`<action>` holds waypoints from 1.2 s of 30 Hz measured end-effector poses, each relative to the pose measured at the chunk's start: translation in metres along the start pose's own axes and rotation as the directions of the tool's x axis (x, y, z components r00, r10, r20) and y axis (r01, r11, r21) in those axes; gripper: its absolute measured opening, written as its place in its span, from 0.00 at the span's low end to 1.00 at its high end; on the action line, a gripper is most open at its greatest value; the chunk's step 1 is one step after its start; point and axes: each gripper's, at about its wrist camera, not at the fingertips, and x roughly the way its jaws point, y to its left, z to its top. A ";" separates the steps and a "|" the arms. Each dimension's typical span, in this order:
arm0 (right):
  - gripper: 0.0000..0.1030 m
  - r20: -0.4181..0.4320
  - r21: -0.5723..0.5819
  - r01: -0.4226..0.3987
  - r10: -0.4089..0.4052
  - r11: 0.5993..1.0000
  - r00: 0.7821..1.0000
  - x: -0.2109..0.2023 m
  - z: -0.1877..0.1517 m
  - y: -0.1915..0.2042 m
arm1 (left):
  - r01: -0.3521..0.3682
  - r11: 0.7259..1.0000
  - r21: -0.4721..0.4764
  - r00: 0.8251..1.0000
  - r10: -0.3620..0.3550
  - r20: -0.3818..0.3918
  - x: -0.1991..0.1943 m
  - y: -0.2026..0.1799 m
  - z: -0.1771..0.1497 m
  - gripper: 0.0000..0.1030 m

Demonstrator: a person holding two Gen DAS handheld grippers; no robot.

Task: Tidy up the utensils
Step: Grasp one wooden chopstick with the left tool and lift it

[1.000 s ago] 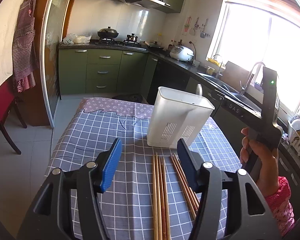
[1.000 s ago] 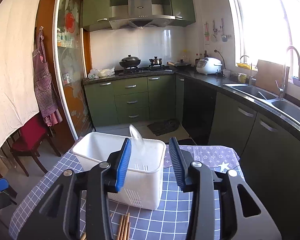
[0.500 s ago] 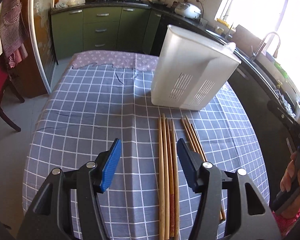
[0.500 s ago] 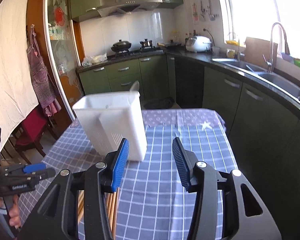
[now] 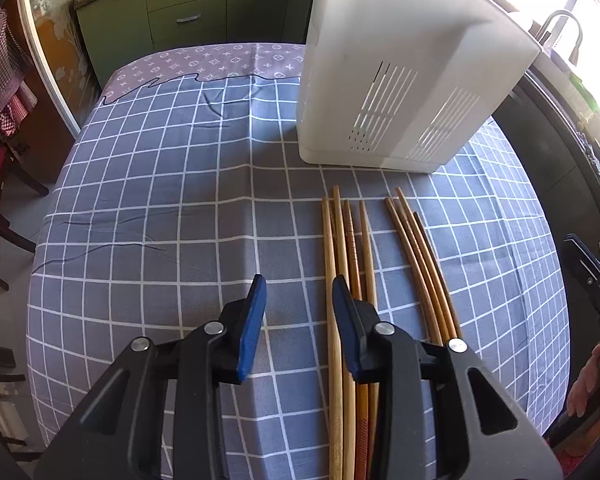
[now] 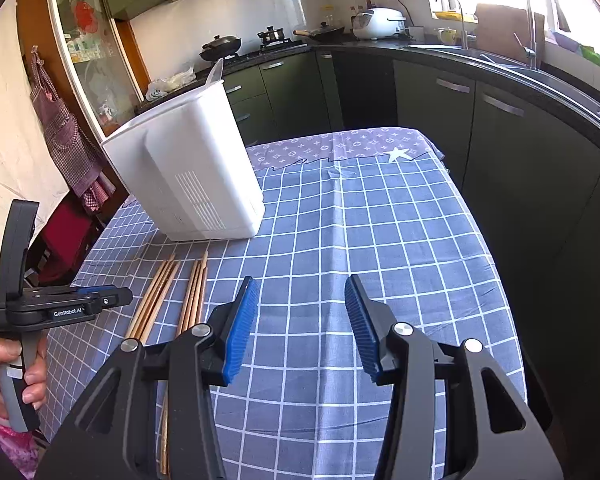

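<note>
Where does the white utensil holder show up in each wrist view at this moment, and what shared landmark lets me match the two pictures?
Left wrist view: the white utensil holder fills the upper right, standing on the checked tablecloth just beyond the chopsticks.
Right wrist view: the holder stands left of centre, beyond the chopsticks.
Shared landmark: the chopstick tips pointing at the holder's base.

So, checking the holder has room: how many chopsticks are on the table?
8, I think: four in the left bundle, four in the right bundle, both lying before the holder. They overlap, so some may be hidden.
</note>
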 end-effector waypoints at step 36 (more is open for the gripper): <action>0.53 -0.055 -0.004 -0.011 0.011 1.000 0.998 0.011 -0.002 0.010 | -0.018 0.999 0.047 0.999 0.020 -0.040 0.012 -0.012 0.005 0.07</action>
